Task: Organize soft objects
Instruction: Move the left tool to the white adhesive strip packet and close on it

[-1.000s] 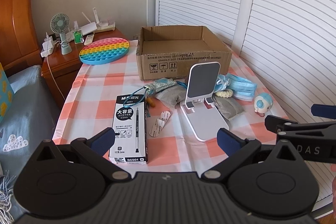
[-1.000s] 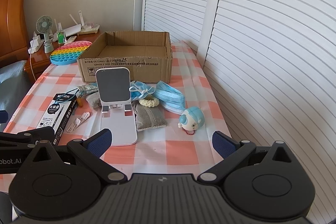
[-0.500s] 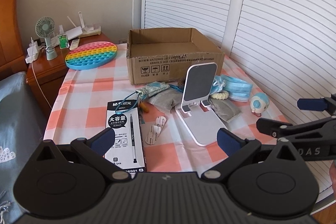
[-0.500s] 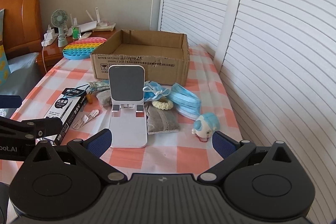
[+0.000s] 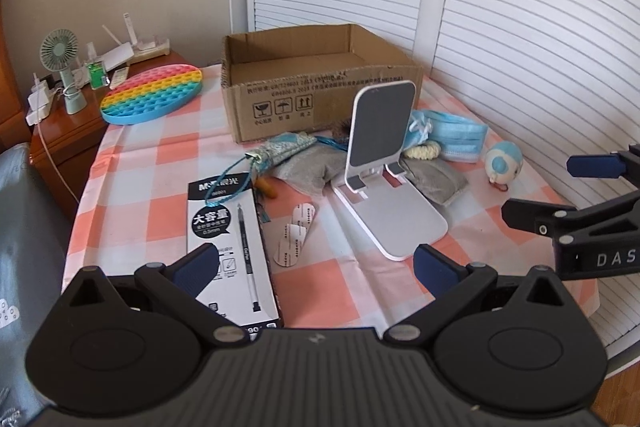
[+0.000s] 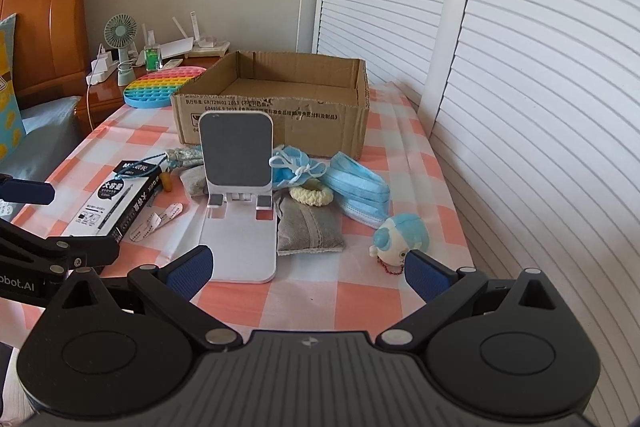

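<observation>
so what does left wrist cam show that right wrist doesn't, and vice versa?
Only the left wrist view: the top face of the pen box with its pen picture, and the right gripper entering from the right, open.

Only the right wrist view: the wooden headboard, a yellow-and-blue cushion, and the left gripper at the left edge, open.

Both: the empty cardboard box, phone stand, blue face masks, blue-and-white plush toy, rainbow pop mat and desk fan.
</observation>
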`<state>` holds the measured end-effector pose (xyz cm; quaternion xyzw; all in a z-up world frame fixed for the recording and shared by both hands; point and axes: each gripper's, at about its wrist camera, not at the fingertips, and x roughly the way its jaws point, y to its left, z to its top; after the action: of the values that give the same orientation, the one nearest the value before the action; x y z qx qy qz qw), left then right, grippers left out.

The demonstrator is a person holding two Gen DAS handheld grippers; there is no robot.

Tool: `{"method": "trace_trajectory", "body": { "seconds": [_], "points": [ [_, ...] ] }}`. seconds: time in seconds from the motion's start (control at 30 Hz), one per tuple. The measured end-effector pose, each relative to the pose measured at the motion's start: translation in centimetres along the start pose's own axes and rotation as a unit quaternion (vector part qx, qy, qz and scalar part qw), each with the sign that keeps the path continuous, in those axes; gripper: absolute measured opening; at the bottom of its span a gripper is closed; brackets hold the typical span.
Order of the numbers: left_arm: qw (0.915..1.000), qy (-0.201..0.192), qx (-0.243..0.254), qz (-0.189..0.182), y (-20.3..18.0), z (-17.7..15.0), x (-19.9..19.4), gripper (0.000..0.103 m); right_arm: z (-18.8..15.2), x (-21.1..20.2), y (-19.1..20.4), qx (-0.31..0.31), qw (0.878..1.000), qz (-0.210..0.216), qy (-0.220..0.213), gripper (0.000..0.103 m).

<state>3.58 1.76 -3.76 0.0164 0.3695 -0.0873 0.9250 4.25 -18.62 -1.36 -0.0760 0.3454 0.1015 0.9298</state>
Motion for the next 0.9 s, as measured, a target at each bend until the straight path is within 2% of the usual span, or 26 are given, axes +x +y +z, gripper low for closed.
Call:
{"method": "trace_trajectory", "body": {
  "seconds": [0.17, 0.63, 0.73, 0.8, 0.9],
  "points": [
    [0.9995, -0.009, -0.001, -0.032, 0.3, 0.0, 0.8, 0.103, -0.6, 0.7, -0.6, -0.001, 1.000, 0.006, 0.002, 0.103],
    [0.9976, -0.006, 0.018, -0.067, 0.4, 1.6, 4.7, 0.102, -2.0, 2.4, -1.8, -0.002, 0.999, 0.033, 0.006, 0.103],
    [0.9975, -0.002, 0.033, -0.063, 0.2, 1.8, 5.7, 0.095, -2.2, 2.8, -1.9, -0.009, 0.999, 0.032, 0.009, 0.103],
    [0.9971, 0.004, 0.045, -0.061, 0.1, 1.9, 6.2, 0.079, -2.3, 3.1, -2.1, -0.010, 0.999, 0.033, 0.010, 0.103],
    [0.9969, 0.017, 0.056, -0.053, 0.0, 2.1, 7.1, 0.065, -2.5, 3.5, -2.5, -0.009, 0.999, 0.035, 0.012, 0.103]
  ]
}}
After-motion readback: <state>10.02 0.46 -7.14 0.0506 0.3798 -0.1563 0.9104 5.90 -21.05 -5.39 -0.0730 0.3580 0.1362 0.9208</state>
